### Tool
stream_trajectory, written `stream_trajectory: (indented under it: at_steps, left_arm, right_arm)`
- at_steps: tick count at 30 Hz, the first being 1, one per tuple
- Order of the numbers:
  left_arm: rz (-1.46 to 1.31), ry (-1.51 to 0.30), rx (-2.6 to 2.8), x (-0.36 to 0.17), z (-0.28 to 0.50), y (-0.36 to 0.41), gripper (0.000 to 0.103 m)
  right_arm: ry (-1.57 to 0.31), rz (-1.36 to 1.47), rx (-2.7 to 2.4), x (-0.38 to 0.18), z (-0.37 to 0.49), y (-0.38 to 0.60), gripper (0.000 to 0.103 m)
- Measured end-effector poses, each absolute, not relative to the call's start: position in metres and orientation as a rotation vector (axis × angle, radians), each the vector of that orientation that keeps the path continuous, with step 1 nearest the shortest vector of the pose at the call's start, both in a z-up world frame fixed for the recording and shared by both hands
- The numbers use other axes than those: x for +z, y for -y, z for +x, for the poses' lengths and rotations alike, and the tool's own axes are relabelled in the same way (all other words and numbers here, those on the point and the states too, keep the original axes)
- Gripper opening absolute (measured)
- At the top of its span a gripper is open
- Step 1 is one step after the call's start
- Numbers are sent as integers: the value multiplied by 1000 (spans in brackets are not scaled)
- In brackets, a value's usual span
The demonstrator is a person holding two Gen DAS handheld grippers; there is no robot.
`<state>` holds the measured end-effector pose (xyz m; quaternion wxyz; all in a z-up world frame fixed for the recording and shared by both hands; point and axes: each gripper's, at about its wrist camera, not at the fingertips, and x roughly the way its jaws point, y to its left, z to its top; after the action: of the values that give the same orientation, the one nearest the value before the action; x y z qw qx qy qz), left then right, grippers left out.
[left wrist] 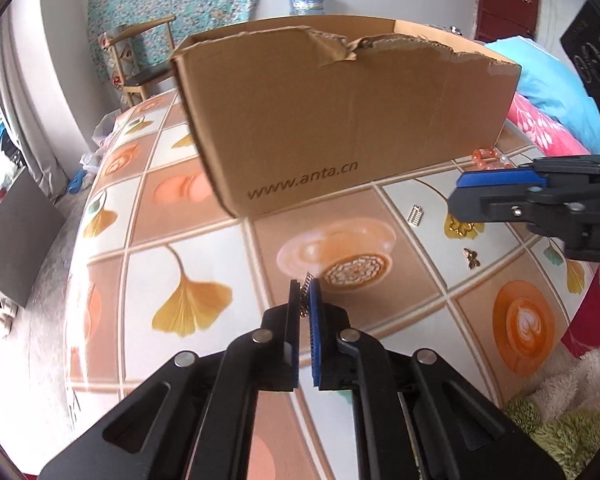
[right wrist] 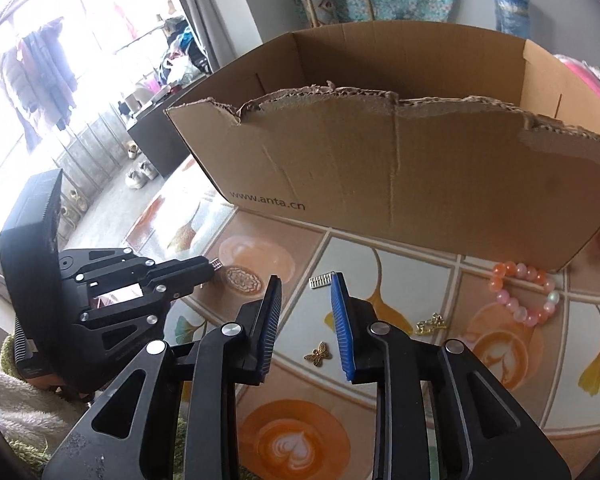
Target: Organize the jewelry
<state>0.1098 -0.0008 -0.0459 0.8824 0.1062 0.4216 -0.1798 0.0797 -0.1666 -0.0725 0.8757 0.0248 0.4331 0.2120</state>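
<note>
Left wrist view: The left gripper point(left wrist: 305, 292) is closed on a small silver toothed metal clip point(left wrist: 307, 282), which projects just past the blue ribbed pads point(left wrist: 315, 320). The gripper is held above the table covered with a tile-and-ginkgo-leaf patterned cloth point(left wrist: 188, 248). Directly ahead stands the open brown corrugated cardboard box point(left wrist: 340, 120) with a torn upper edge and a printed web address on its near wall. The right gripper point(left wrist: 458, 200) enters from the right edge of the frame, above the cloth. On the cloth near it lie a small silver rectangular comb-like charm point(left wrist: 416, 215), a small gold butterfly charm point(left wrist: 472, 258) and a gold flower-shaped piece point(left wrist: 458, 230), partly hidden under the gripper. A beaded bracelet of orange and pink round beads point(left wrist: 490, 159) lies at the box's right corner.

Right wrist view: The right gripper point(right wrist: 306, 284) has its jaws apart, with nothing between the pads. The silver charm point(right wrist: 320, 282) lies on the cloth just beyond the fingertips; the butterfly charm point(right wrist: 318, 354) lies on the cloth, showing between the two fingers. The gold flower-shaped piece point(right wrist: 431, 323) lies right of the right finger. The bracelet point(right wrist: 524, 292) lies curved near the box's right end. The left gripper point(right wrist: 214, 268) appears at left, closed on the clip point(right wrist: 217, 265).
</note>
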Motion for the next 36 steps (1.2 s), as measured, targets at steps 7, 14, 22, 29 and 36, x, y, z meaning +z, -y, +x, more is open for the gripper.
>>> stream_trajectory:
  at_steps: [7,14,22,29,36]
  left_arm:
    - [153,-889,-341,-46,108,-19,4]
    - [91,-893,-323,-46,106,-37,4]
    - [71,-883,-331,-48,105,-42,4]
    - [61,-877,-344,-48,106,-45,4]
    - [57,-877,-344,-49,106,-45,4]
  right_arm:
    - [-983,-56,411,-91,107,144,16]
    - [-952,-129,433,-92,117,118,15]
    - [-919,-206,427,-89,105,106,15]
    - [-933,-242,434,-97,116,106,15]
    - [-981,-176,479,-93,110,106,15]
